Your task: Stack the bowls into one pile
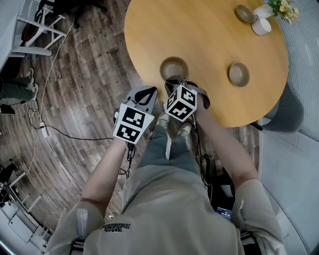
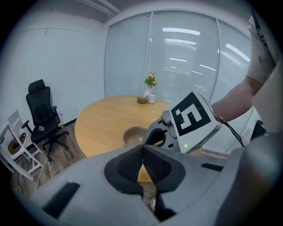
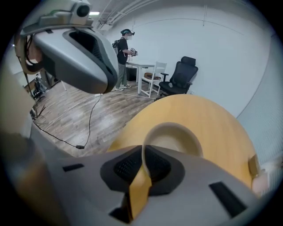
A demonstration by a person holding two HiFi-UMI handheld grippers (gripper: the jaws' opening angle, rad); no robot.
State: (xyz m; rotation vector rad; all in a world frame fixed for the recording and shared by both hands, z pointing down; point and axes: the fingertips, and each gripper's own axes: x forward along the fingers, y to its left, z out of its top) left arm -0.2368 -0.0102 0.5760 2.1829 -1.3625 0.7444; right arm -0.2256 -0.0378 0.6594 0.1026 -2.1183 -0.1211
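A tan bowl (image 1: 174,67) stands near the front edge of the round wooden table (image 1: 209,40). My right gripper (image 1: 175,79) is at its near rim. In the right gripper view that gripper (image 3: 142,152) is shut on the thin rim of the bowl (image 3: 174,139), which runs down between the pads. A second bowl (image 1: 239,74) rests to the right, and a third bowl (image 1: 244,13) is at the far edge. My left gripper (image 1: 148,91) hovers just off the table's edge, left of the near bowl (image 2: 134,135). Its jaws (image 2: 142,150) are shut on nothing.
A white pot of flowers (image 1: 262,25) stands beside the far bowl. The person's legs and feet are below the grippers, at the table's near edge. A cable (image 1: 75,134) lies on the wood floor. A black office chair (image 2: 42,114) and white chairs (image 1: 40,25) stand at the left. A person (image 3: 124,55) stands far off by a white table.
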